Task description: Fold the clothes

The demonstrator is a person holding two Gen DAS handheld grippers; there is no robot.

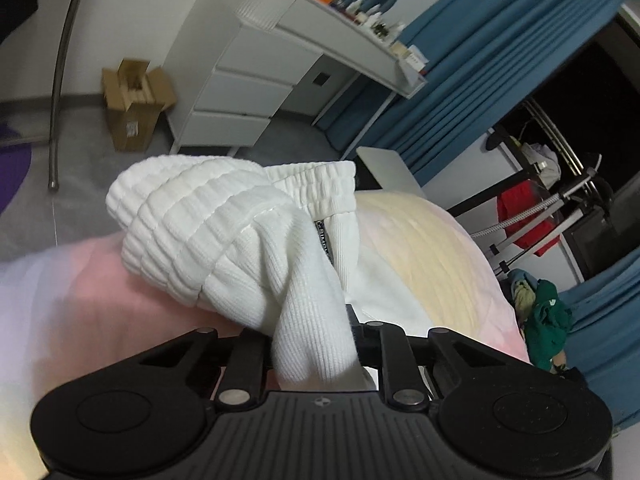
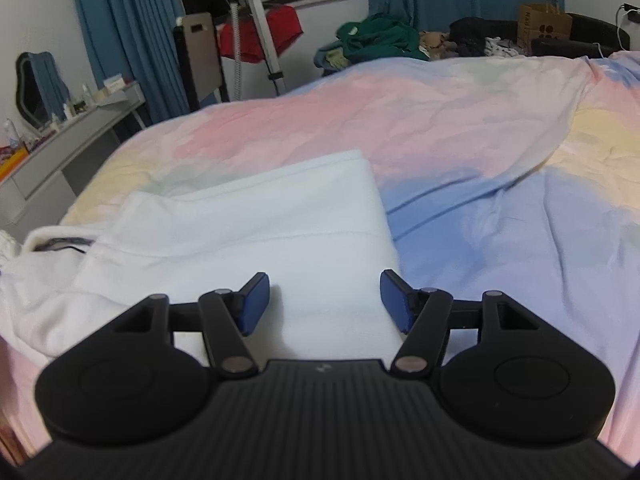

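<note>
A white ribbed knit garment (image 1: 224, 236) with an elastic cuff or waistband hangs bunched in front of my left gripper (image 1: 316, 344), which is shut on a fold of it and holds it above the pastel bedspread (image 1: 432, 232). In the right wrist view the same white garment (image 2: 256, 232) lies partly folded flat on the bedspread (image 2: 460, 128). My right gripper (image 2: 324, 300) is open and empty, just above the garment's near right part; its blue pads (image 2: 254, 300) stand wide apart.
A white drawer desk (image 1: 248, 76) with small items, a cardboard box (image 1: 132, 100) and blue curtains (image 1: 480, 64) stand beyond the bed. A green clothes pile (image 2: 380, 36), a red garment on a stand (image 2: 264, 32) and a paper bag (image 2: 544, 24) lie at the far side.
</note>
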